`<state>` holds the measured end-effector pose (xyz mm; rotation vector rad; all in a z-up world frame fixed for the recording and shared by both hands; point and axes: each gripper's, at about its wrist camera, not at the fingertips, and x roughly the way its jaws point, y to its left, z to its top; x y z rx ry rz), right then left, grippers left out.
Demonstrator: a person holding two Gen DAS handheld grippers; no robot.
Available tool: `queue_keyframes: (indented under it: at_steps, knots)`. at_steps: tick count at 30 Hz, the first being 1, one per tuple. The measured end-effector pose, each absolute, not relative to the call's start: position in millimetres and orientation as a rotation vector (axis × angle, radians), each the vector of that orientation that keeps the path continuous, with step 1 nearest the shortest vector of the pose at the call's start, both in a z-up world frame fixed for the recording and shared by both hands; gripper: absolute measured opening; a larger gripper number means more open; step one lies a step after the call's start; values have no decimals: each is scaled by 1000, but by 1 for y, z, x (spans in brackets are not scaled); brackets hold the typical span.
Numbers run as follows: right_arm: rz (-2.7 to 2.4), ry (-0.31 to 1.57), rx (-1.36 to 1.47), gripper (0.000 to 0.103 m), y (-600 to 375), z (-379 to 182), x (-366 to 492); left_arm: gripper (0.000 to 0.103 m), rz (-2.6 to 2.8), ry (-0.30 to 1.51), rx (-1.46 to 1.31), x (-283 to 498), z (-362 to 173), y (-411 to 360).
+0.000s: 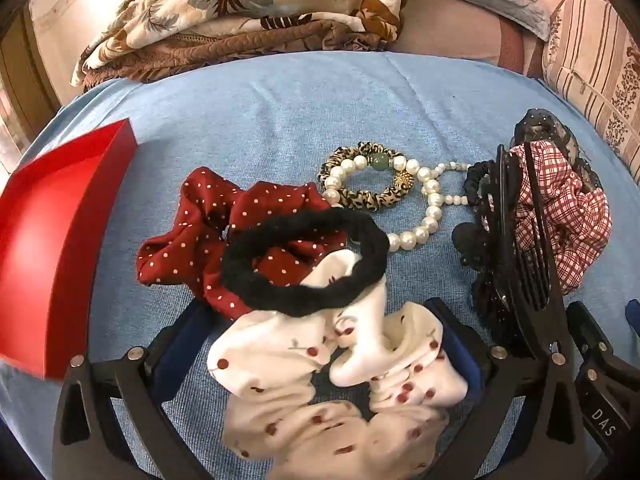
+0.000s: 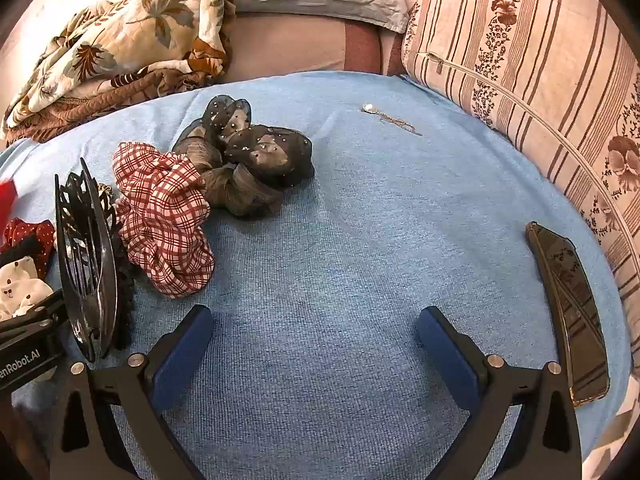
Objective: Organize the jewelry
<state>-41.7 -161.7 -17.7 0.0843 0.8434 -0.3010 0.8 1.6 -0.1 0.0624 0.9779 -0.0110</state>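
Five scrunchies (image 1: 240, 236), two bracelets (image 1: 368, 176), one box (image 1: 60, 240).

Left wrist cam: looks fwd and steeply down along its jaws, close over the blue cloth (image 1: 280, 120). Right wrist cam: same down-fwd tilt, close, aimed further right. Shared area: checked scrunchie (image 1: 568, 220) (image 2: 164, 216) and black hair comb (image 1: 516, 248) (image 2: 86, 260), at right edge of left view, left edge of right view.

Bright warm daylight enters from the far left, washing out that corner in both views. Strong fisheye bending and dark vignetting mark the edges; the red cardboard box (image 1: 52, 248) looks slightly blurred.
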Motion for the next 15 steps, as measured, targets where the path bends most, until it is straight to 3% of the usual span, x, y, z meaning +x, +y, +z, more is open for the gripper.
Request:
queue_keyframes:
  at_steps: [15]
  knots:
    - [-299,859,80,103,-162,-18,-42,103,-8,970,66,1,1,1]
